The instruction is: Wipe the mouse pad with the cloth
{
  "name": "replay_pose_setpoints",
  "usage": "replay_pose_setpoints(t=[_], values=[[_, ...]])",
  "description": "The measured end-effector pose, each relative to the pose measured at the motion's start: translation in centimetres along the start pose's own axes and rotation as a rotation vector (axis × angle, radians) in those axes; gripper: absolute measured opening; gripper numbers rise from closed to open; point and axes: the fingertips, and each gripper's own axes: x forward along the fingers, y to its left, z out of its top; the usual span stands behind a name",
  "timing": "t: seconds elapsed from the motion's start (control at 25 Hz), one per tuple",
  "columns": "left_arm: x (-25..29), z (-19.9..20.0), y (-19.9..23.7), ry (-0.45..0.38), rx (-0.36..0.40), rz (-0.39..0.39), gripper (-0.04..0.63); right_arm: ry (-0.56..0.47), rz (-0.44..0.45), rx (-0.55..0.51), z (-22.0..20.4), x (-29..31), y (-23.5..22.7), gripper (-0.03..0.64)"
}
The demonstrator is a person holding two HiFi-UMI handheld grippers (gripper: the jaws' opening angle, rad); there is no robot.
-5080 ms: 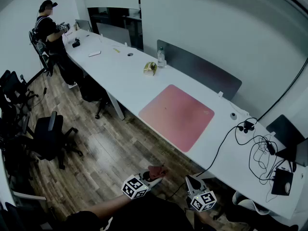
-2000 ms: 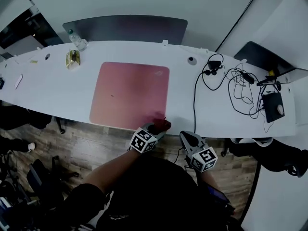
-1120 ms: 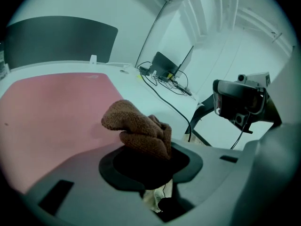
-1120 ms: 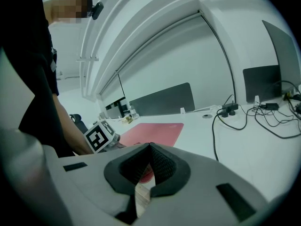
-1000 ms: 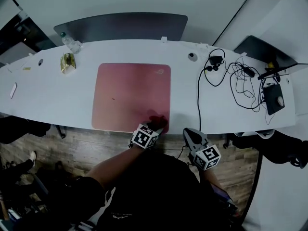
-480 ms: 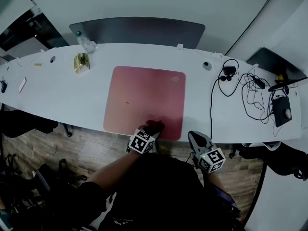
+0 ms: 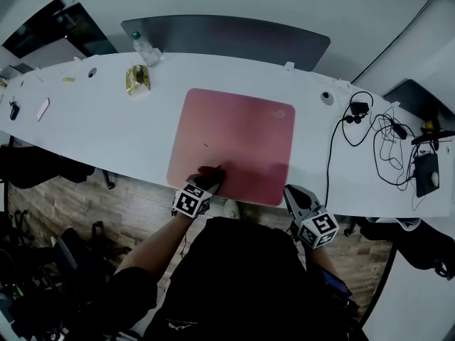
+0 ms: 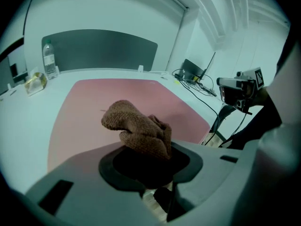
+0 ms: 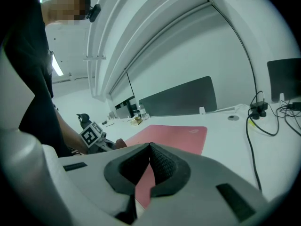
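– Wood-plank floor runs along the near side, and a long white counter crosses the head view. What is nearest on it?

– Nearest is the left tool, at 7 o'clock of the pink mouse pad. Its jaws are clamped on a bunched brown cloth, which sticks out past the tips.

– Where does the cloth sit?

– Over the pad's near edge, towards its left corner. Whether it presses on the pad or hangs just above it, I cannot tell.

– And the other hand?

– The right tool is at 5 o'clock of the pad, just beside the near right corner and over the counter's near edge. Its jaws are together, ribbed face against ribbed face.

– How does the pad lie?

– Flat on the counter, near its middle.

– Farther out?

– At 3 o'clock of the pad, well apart, lies a tangle of black cables. At 10 o'clock a gold packet lies near a clear bottle, which stands upright. At 12 o'clock a grey divider panel rises along the counter's far edge.
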Motion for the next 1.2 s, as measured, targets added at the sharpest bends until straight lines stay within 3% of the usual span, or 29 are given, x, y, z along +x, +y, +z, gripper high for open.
replay_pose_setpoints(t=[0.56,0.84,1.08,1.2], values=[[-6.1,-3.0,11.6,-0.053,-0.093,0.178,0.132,0.018,0.027,-0.027,1.4,3.8,0.8,0.025],[-7.9,-3.8,14.9,-0.087,-0.133,0.247,0.132,0.026,0.03,-0.038,1.5,4.8,1.3,0.025],[-9.4,-4.1,17.5,-0.141,-0.258,0.308,0.132,0.033,0.024,-0.027,1.0,4.5,1.2,0.025],[-9.7,-3.0,18.5,-0.172,-0.274,0.321,0.132,0.034,0.021,-0.023,1.0,4.4,1.1,0.025]])
